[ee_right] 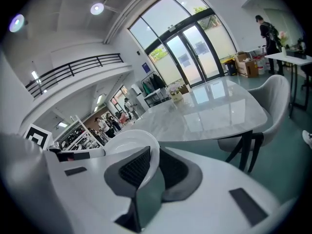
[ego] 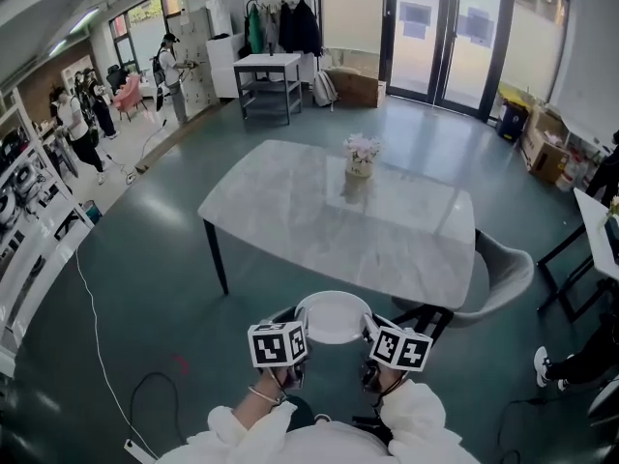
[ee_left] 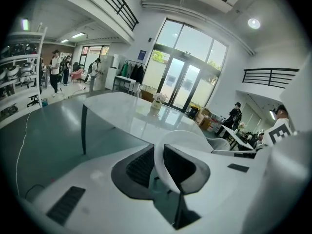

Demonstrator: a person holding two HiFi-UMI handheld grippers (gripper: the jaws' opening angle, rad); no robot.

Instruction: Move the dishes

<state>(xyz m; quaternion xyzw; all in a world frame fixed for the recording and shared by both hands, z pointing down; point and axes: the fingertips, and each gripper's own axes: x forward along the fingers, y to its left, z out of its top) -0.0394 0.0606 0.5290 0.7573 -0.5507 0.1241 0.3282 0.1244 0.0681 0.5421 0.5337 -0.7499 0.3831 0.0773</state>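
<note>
While a white plate (ego: 334, 317) is held up in the air, it is clamped from both sides: the left gripper (ee_left: 158, 165) is closed on its left rim and the right gripper (ee_right: 153, 165) on its right rim. Between the left fingers (ee_left: 138, 167) the plate's edge is pinched by the dark pads, and the same hold is seen between the right fingers (ee_right: 132, 168). The plate is kept roughly level, spanning the gap between the two pairs of fingers, and is supported by nothing else. Ahead of the fingertips a pale marble bench (ego: 290, 206) is seen; in the head view the plate is shown short of its near edge. Far beyond the fingers, toward the far side of the bench, a small vase of flowers (ego: 361, 156) is set. Off to the right of the right fingers, a grey chair (ego: 505, 271) is placed at the bench's near corner.
</note>
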